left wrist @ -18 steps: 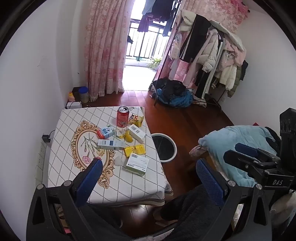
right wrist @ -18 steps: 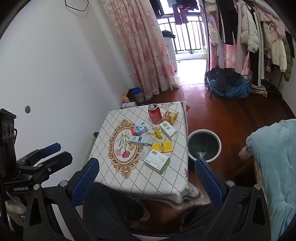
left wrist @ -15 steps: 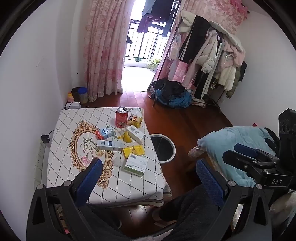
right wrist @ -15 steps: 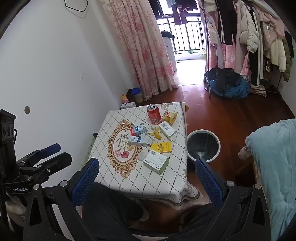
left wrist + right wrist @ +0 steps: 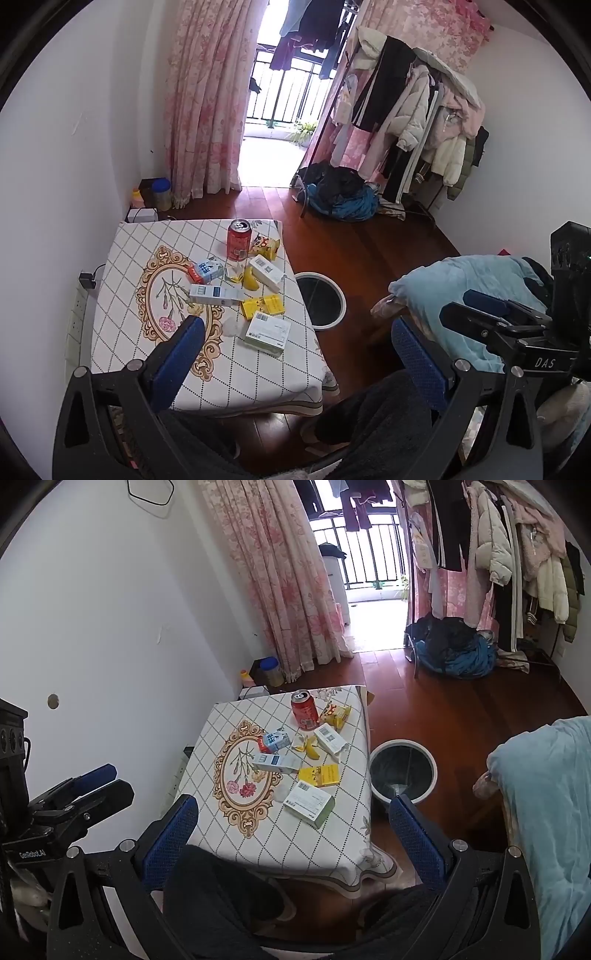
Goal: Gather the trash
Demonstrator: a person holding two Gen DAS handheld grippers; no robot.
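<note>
Trash lies on a small table with a checked cloth (image 5: 122, 332) (image 5: 236, 842): a red can (image 5: 239, 240) (image 5: 304, 709), a banana peel (image 5: 250, 279) (image 5: 309, 746), a yellow snack bag (image 5: 266, 246), several small cartons, a yellow box (image 5: 319, 775) and a white-green box (image 5: 266, 333) (image 5: 309, 804). A round white bin (image 5: 320, 303) (image 5: 402, 771) stands on the floor right of the table. My left gripper (image 5: 295, 354) and right gripper (image 5: 291, 834) are both open and empty, held high and well back from the table.
A clothes rack with coats (image 5: 417, 110) and a heap of dark and blue clothes (image 5: 343, 199) stand at the back right. A pale blue blanket (image 5: 550, 812) lies at the right. Pink curtains (image 5: 207, 110) frame a balcony door. My legs are below.
Both views have shifted slightly; the table sits a little further off and lower left in frame. No object on the table has moved. Both grippers stay open.
</note>
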